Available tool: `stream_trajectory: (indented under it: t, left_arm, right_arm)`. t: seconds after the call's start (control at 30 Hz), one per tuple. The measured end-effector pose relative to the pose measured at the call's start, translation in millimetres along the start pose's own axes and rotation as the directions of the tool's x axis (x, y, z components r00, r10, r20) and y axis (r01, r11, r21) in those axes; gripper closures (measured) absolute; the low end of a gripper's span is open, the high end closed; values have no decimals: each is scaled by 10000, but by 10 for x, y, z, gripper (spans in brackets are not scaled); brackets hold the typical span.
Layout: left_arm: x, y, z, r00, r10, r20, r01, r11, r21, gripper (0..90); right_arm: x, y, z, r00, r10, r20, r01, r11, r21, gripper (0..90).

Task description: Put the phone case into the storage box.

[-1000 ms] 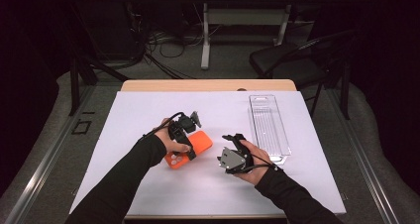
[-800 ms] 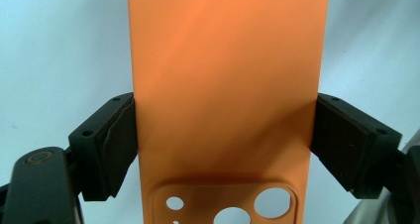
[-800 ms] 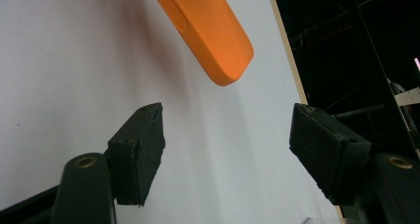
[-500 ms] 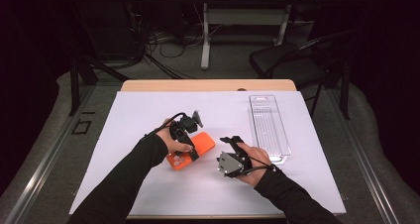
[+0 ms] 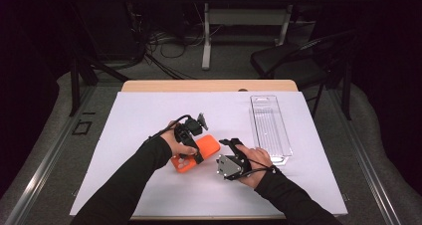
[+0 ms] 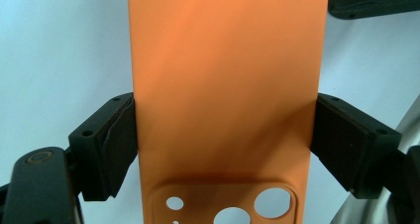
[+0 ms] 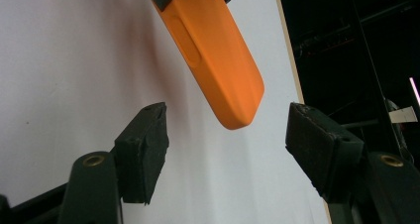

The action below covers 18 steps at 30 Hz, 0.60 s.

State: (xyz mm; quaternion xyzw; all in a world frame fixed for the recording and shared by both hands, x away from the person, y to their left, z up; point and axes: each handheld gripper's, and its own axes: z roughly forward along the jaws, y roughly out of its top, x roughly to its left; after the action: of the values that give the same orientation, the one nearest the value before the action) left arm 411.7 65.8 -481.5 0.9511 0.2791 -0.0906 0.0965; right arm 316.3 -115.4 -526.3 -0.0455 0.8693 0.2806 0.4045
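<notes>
An orange phone case (image 5: 208, 146) lies tilted over the white table cover, camera cutouts toward the person. My left gripper (image 5: 193, 153) is shut on the orange phone case (image 6: 223, 60), a pad pressed against each long side just above the cutouts. My right gripper (image 5: 228, 145) sits to its right, pointed at the case's far end. In the right gripper view the case's rounded end (image 7: 233, 105) hangs at the mouth of my right gripper (image 7: 225, 135). Those jaws have just been closing a little, and neither pad touches the case.
A clear plastic tray (image 5: 271, 128) lies lengthwise at the right of the white table cover (image 5: 144, 110). The wooden table edge (image 5: 209, 85) runs along the back. A dark chair (image 5: 298, 60) and a desk frame with cables stand beyond it.
The left gripper and the orange case have shifted slightly toward the right gripper. The right hand has hardly moved.
</notes>
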Motion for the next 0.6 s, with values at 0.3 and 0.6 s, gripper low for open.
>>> stream_trajectory:
  t: [0.3,0.6]
  left_arm:
    - [-34,30,27,9998,166,77,-167,9997,150,161]
    - [-47,41,42,9998,177,103,-179,9997,181,161]
  right_arm:
    - [30,14,16,9996,-278,-38,278,9996,-1,338]
    - [44,15,23,9987,-515,46,515,9987,14,356]
